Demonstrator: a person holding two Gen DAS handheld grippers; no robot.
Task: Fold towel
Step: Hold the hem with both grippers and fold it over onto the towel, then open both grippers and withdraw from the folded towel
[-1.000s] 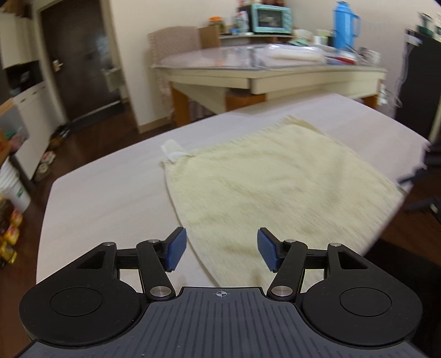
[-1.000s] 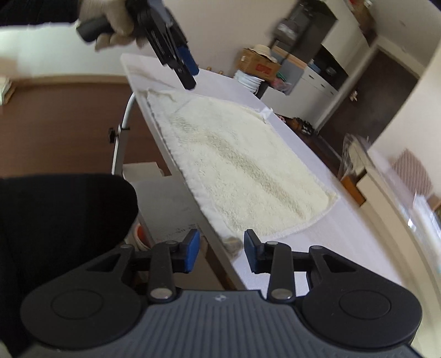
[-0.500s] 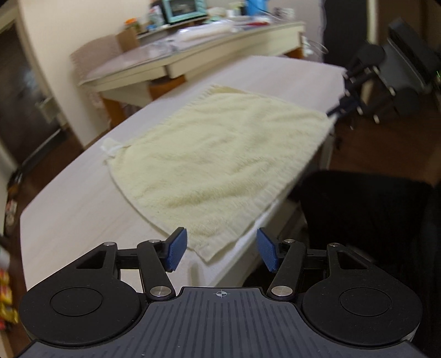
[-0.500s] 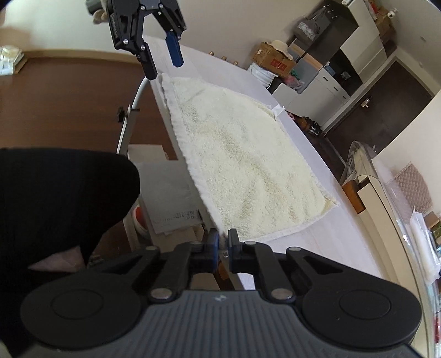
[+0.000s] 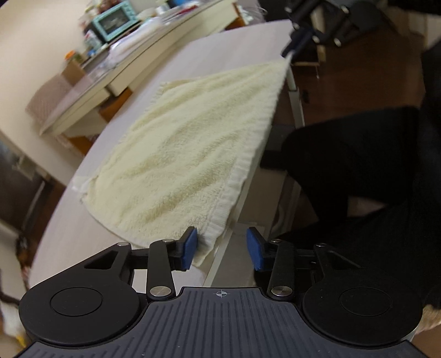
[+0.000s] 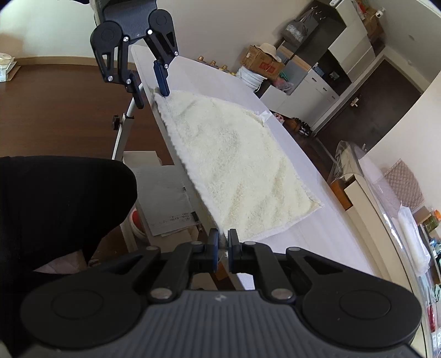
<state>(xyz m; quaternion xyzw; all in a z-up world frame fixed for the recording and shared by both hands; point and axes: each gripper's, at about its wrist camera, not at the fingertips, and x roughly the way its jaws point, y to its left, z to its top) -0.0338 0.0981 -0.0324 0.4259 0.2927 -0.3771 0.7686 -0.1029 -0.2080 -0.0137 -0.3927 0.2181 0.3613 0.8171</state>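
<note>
The towel (image 6: 237, 165) lies spread in a single layer on the pale wood-grain bench (image 6: 325, 242), its near long edge running along the bench's edge on the person's side, with no fold line or doubled layer to be seen. The right claw (image 6: 223, 246) is closed on the towel's near corner at the bench edge, its blue pads pinched together with only cloth between them; in the left wrist view that same corner looks drawn up slightly toward the dark claw at the top right. The left claw (image 5: 222, 249) is open, its jaws standing wide apart on either side of the other near corner, one pad touching the hem and the other out past the bench edge, so that corner is framed but not gripped. My judgement is that the fold itself is yet to be made: one corner is held, the second needs closing on, and then the near edge would have to be carried across to the far edge. The bench is long and otherwise bare around the towel. Beyond it stands another table (image 5: 129, 71) under a clear cover, cluttered, with a small teal oven (image 5: 115, 20) on top. White cabinets (image 6: 311, 88), a cardboard box (image 6: 261, 59) and a dark door (image 6: 366, 102) line the far wall above a brown wooden floor (image 6: 55, 110).
</note>
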